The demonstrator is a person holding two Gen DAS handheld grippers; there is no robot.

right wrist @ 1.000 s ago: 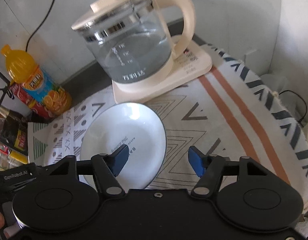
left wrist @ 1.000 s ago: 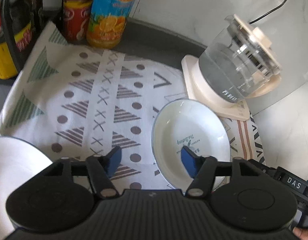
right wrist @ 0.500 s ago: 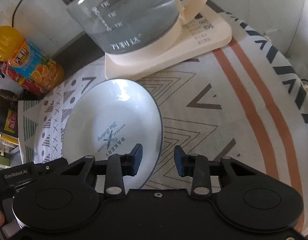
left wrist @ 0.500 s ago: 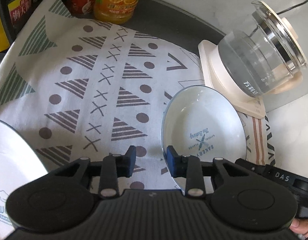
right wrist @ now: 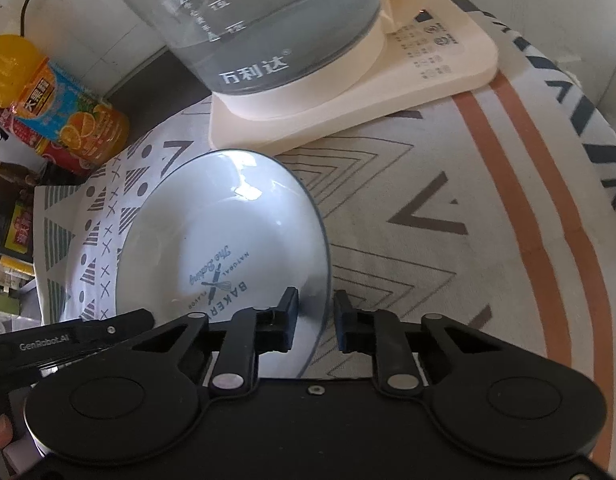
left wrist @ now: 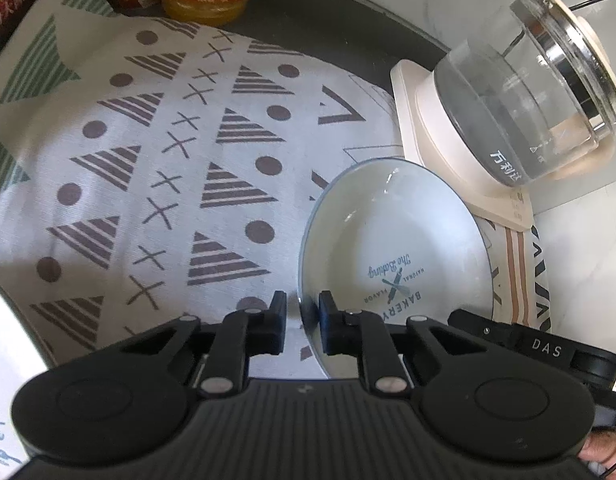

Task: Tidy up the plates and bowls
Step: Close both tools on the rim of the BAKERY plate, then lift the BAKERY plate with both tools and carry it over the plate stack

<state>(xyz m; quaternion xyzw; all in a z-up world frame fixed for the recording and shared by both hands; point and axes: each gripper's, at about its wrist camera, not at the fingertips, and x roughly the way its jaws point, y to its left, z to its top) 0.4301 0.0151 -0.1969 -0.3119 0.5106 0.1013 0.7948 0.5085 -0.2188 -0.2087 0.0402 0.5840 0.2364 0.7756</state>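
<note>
A shallow white plate [left wrist: 387, 232] with a thin blue rim and a "BAKERY" print lies flat on the patterned cloth [left wrist: 148, 160]. My left gripper [left wrist: 303, 320] straddles its left rim. One finger is inside the dish and the other outside over the cloth. Its jaws are closing, and a narrow gap shows beside the rim. In the right wrist view my right gripper [right wrist: 315, 318] straddles the right rim of the same plate [right wrist: 228, 232]. Its jaws are closing too, with slim gaps around the edge.
A glass kettle [left wrist: 519, 120] on a cream base [left wrist: 419, 128] stands just behind the plate. An orange juice bottle [right wrist: 56, 112] and red cans sit at the back left. The edge of a second white plate [left wrist: 4, 360] shows at the lower left.
Both grippers came down and in toward the plate. Their jaws narrowed from wide apart to a slim gap around its opposite rims. The plate has not moved.
</note>
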